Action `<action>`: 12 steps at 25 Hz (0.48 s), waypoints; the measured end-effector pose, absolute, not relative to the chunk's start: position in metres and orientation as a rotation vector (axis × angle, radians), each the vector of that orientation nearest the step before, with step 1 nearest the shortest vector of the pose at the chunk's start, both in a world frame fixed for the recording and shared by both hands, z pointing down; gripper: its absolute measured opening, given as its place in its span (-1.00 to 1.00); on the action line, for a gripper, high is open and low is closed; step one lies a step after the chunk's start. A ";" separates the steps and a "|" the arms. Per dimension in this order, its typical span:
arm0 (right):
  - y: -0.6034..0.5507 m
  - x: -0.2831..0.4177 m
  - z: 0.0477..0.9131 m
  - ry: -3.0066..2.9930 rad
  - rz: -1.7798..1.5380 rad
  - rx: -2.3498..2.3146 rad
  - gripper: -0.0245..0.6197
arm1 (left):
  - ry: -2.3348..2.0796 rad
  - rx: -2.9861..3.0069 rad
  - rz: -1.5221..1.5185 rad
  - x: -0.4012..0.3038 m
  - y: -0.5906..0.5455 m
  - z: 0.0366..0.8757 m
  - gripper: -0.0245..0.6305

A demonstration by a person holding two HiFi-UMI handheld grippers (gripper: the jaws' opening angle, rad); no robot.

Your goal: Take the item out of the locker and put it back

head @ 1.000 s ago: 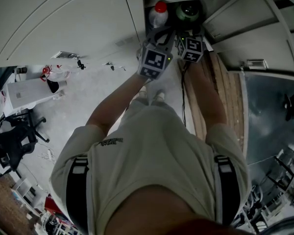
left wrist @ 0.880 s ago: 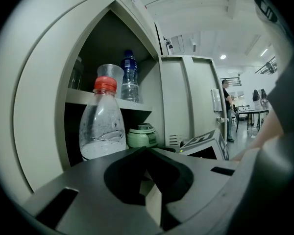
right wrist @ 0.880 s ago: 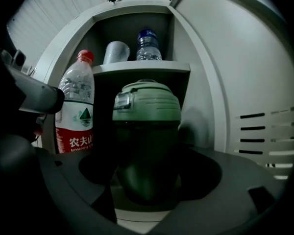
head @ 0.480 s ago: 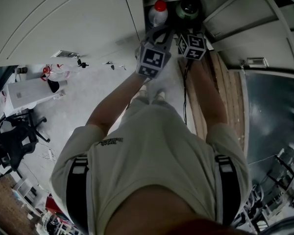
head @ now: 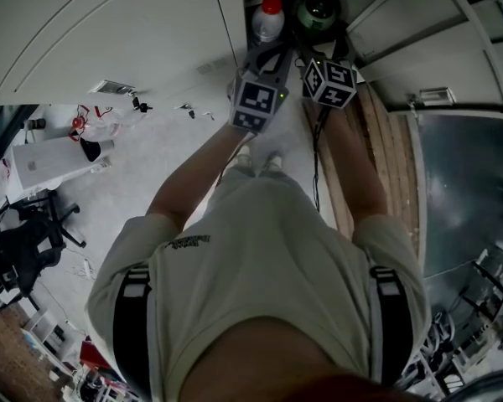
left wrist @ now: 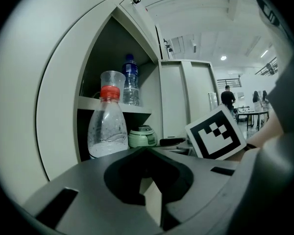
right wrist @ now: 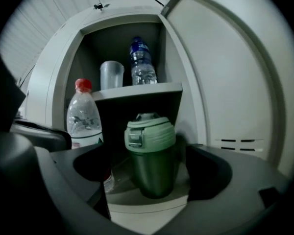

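A green lidded tumbler [right wrist: 151, 160] stands upright on the lower locker shelf [right wrist: 152, 207]. My right gripper [right wrist: 147, 169] has a jaw on each side of it. The jaws are opening and a gap shows between them and the tumbler. In the head view the tumbler [head: 320, 11] sits just beyond the right gripper [head: 323, 53]. My left gripper [head: 272, 57] hovers beside it, in front of a clear bottle with a red cap [head: 268, 19]. Its jaws [left wrist: 149, 180] look shut with nothing between them.
The upper shelf holds a clear cup [right wrist: 111, 75] and a blue-capped water bottle [right wrist: 141, 62]. The locker door [right wrist: 235, 82] stands open to the right. The red-capped bottle [right wrist: 83, 119] stands just left of the tumbler. The person's feet stand on the pale floor [head: 151, 149].
The right gripper's marker cube has shifted a little and tilted. The tumbler stays on the shelf. The left gripper has edged slightly towards the locker.
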State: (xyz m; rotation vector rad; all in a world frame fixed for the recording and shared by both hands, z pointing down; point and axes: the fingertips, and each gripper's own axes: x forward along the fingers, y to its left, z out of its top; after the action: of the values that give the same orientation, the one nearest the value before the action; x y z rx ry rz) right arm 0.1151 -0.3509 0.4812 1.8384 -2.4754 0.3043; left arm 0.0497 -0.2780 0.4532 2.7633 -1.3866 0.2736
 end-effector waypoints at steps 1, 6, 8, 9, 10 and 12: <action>-0.346 0.116 0.475 -2.485 0.299 1.840 0.58 | -1.386 2.765 0.269 0.049 -0.276 0.451 -0.89; -0.315 0.115 0.434 -2.564 0.230 1.821 0.58 | -1.399 2.787 0.231 0.043 -0.268 0.428 -0.89; -0.302 0.114 0.417 -2.599 0.196 1.800 0.58 | -1.424 2.814 0.243 0.040 -0.265 0.417 -0.89; -0.295 0.114 0.409 -2.614 0.182 1.795 0.58 | -1.431 2.829 0.251 0.039 -0.264 0.413 -0.89; -0.289 0.115 0.401 -2.629 0.169 1.794 0.58 | -1.433 2.840 0.253 0.038 -0.262 0.411 -0.89; -0.276 0.118 0.383 -2.659 0.143 1.801 0.53 | -1.436 2.849 0.234 0.035 -0.259 0.401 -0.89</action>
State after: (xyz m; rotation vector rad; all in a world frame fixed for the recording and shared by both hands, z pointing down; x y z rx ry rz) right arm 0.1175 -0.2759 0.3827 1.8007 -2.6591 0.1433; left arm 0.0349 -0.2588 0.4013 2.8488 -1.4358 0.2341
